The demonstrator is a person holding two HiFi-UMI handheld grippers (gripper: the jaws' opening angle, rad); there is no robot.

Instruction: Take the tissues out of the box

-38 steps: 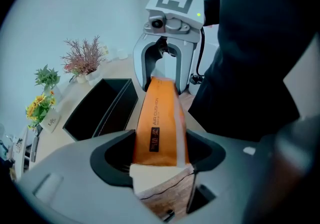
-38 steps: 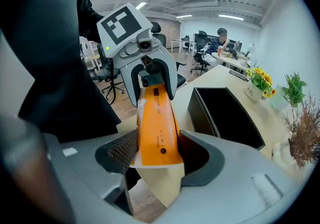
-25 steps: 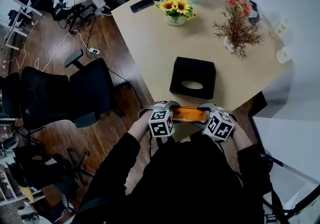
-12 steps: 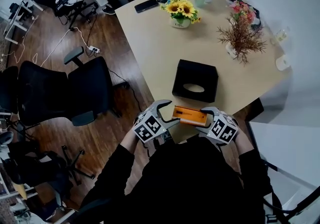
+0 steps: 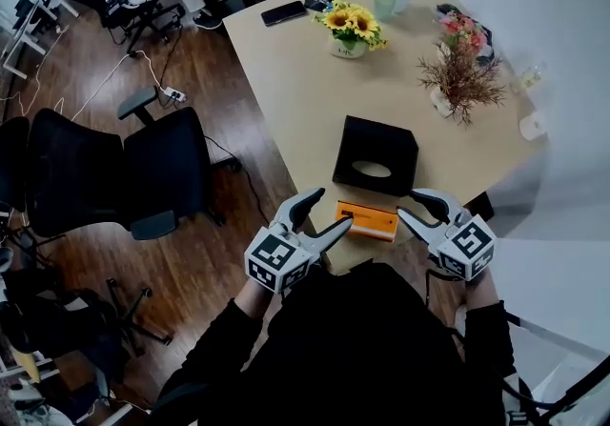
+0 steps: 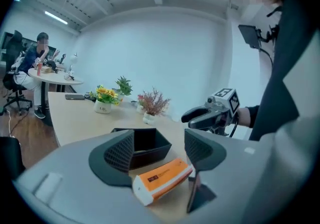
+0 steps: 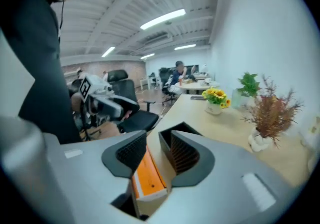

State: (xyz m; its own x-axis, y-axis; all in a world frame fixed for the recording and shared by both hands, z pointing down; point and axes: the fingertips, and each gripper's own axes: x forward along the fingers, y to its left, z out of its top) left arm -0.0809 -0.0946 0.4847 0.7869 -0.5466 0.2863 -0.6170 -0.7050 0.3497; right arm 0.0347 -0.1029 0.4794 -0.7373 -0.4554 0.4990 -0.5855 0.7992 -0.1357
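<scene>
Black tissue box (image 5: 375, 155) sits on the tan table (image 5: 286, 81) with its oval slot facing up. The slot shows a pale patch and no tissue stands clear of it, so the tissues appear to be inside and removal not yet begun. Just beside the box's near wall, on the person's side, lies a flat orange pack (image 5: 367, 220). Left gripper (image 5: 329, 210) hangs off the box's near-left corner, by the pack's left end. Its jaws are wide apart and easing slightly inward, with nothing pressed by the pads; its own view shows pack and box beyond the gap. Right gripper (image 5: 412, 204) is off the box's near-right corner, by the pack's right end. Its jaws are closing with bare pads, and the pack shows low in the gap but unclamped. Judgement: the grippers flank the pack rather than the slot, perhaps because it crowds the approach. With the slot upward, a tissue needs a pinch from above.
</scene>
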